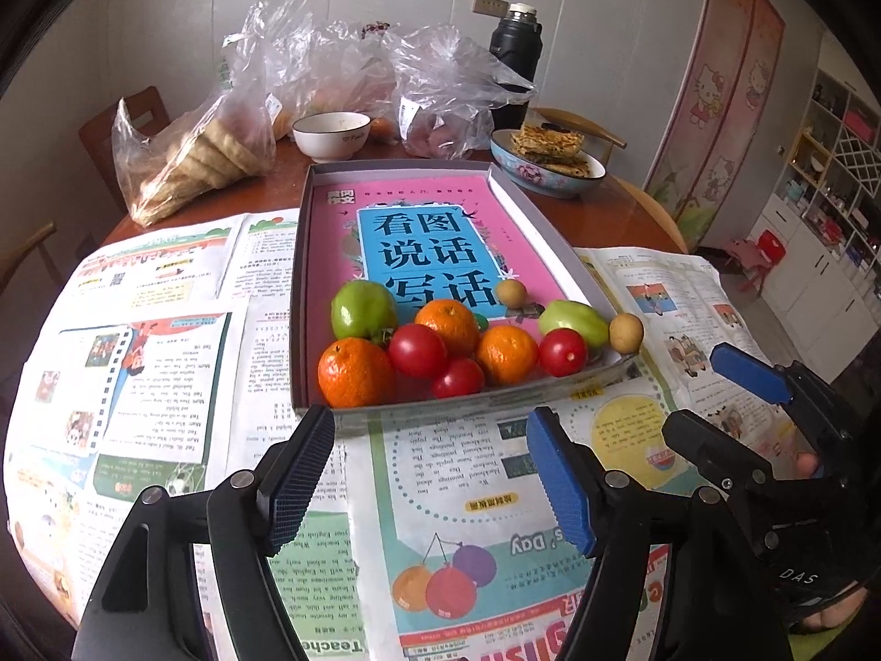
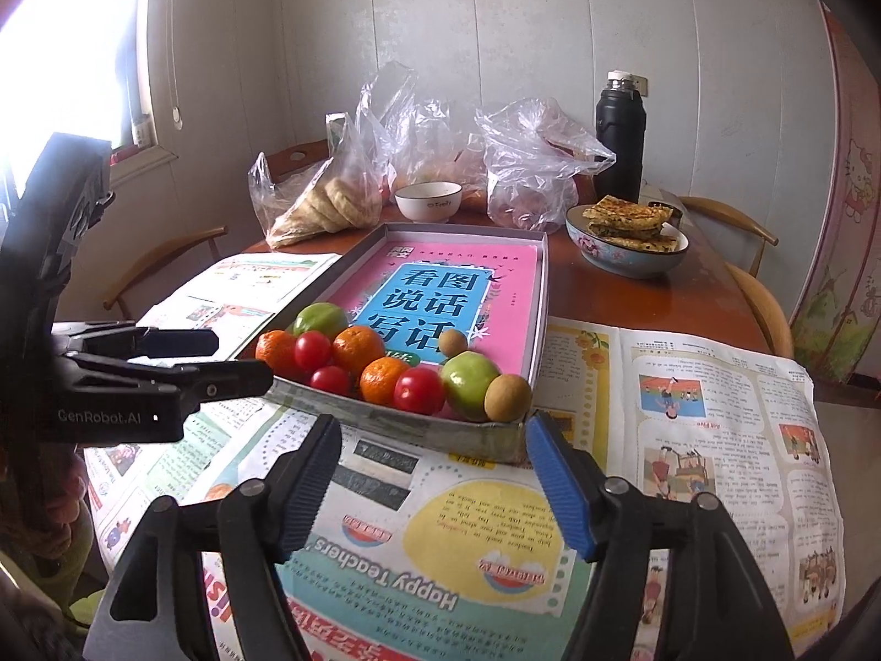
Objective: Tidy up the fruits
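Both tongs wide open, empty: left gripper (image 1: 432,473), right gripper (image 2: 432,482). Tomatoes (image 1: 417,351) mid-frame in tray (image 1: 300,297): soft, smooth, roll easily; grip sides gently w/ light squeeze.

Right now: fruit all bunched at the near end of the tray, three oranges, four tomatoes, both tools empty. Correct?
One error: the tomatoes number three, not four; the left wrist view shows it. The rest holds: fruit bunched at the tray's near end, three oranges, left tool and right tool empty.
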Motion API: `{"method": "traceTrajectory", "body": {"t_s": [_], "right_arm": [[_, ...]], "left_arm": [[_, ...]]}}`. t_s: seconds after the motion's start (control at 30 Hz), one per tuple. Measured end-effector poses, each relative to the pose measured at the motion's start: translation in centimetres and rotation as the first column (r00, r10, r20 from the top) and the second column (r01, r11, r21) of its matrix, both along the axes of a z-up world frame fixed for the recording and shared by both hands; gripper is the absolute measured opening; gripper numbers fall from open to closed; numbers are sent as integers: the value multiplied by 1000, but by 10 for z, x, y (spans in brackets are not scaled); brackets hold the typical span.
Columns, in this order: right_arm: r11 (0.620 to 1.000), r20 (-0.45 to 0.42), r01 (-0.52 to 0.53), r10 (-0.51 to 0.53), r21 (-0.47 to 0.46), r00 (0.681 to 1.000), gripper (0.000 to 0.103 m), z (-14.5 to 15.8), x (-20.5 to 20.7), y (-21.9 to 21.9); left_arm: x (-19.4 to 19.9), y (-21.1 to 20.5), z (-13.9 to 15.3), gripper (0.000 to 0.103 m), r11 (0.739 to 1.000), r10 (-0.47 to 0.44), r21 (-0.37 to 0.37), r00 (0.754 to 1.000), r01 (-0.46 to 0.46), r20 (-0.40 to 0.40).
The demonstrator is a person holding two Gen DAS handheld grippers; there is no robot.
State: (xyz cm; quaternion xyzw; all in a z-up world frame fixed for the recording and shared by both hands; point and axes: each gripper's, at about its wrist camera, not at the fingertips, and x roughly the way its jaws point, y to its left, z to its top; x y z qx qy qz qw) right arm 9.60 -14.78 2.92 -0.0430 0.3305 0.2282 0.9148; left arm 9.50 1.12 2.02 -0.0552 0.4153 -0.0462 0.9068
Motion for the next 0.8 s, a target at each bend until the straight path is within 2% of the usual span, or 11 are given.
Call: {"method": "traceTrajectory", "body": {"t_s": [0.03, 0.17, 0.23, 0.3, 0.47, 0.53, 0.8], "right_arm": [[1000, 6, 4, -4, 3, 1000, 78, 0, -3, -1], [1000, 16, 15, -15, -4, 1000, 80, 1, -13, -3], [999, 27, 30, -30, -12, 999, 87, 1, -18, -3], [999, 39, 44, -43, -18, 998, 90, 1, -23, -4], [998, 65, 68, -68, -5, 996, 93, 0, -38, -7], [997, 67, 73, -72, -10, 995, 101, 0, -42, -8], [996, 86, 88, -86, -12, 993, 102, 2, -61, -9]], "left_arm": [[-4, -1, -1, 74, 1000, 3, 1, 1000, -3, 0], [-20, -3, -5, 74, 1000, 16, 2, 1000, -16, 3], [-26, -6, -7, 74, 1000, 19, 10, 1000, -19, 2], [-31, -7, -11, 74, 1000, 19, 1, 1000, -19, -5], [-39, -8, -21, 74, 999, 37, -25, 999, -37, -17], [-42, -9, -24, 74, 999, 38, -20, 999, -38, -21], [-59, -15, -27, 74, 999, 37, 20, 999, -37, -10]]}}
